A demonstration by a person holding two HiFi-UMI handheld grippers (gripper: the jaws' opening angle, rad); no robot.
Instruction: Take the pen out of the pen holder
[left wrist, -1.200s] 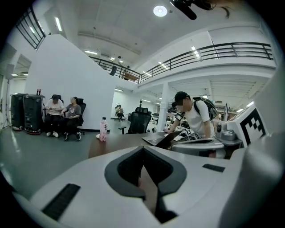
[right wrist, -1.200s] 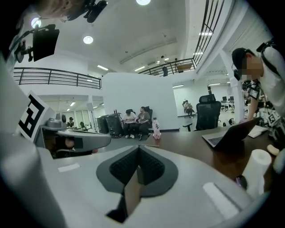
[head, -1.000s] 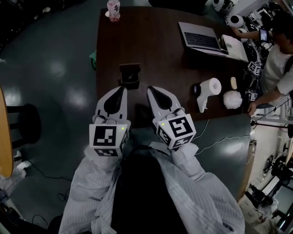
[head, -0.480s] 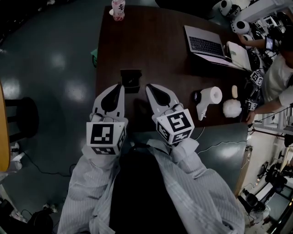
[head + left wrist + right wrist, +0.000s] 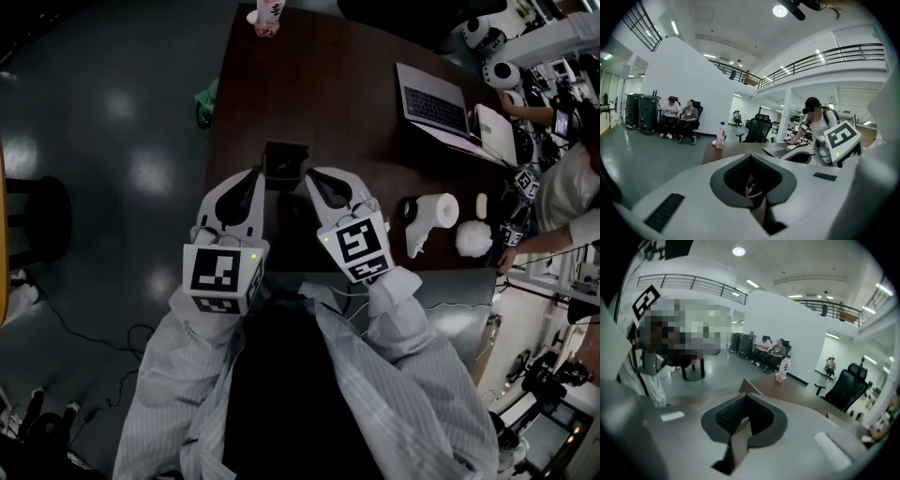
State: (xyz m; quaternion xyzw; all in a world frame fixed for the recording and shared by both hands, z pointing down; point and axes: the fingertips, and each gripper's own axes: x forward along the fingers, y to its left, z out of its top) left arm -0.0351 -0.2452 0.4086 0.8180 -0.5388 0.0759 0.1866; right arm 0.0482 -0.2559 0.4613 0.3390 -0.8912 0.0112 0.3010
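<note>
A black pen holder stands on the dark brown table near its front edge. I cannot make out the pen inside it. My left gripper points at the holder's left side, its white jaws closed together and empty. My right gripper sits just right of the holder, jaws also closed with nothing in them. In the left gripper view the jaws meet, and the right gripper's marker cube shows at the right. The right gripper view shows its closed jaws over the table.
A pink bottle stands at the table's far edge. An open laptop lies at the back right. A white paper roll and a white fluffy thing sit at the right, where a person leans in. A green object hangs at the left edge.
Both grippers have moved forward and now flank the pen holder closely. The right gripper has rolled, so its marker cube faces differently.
</note>
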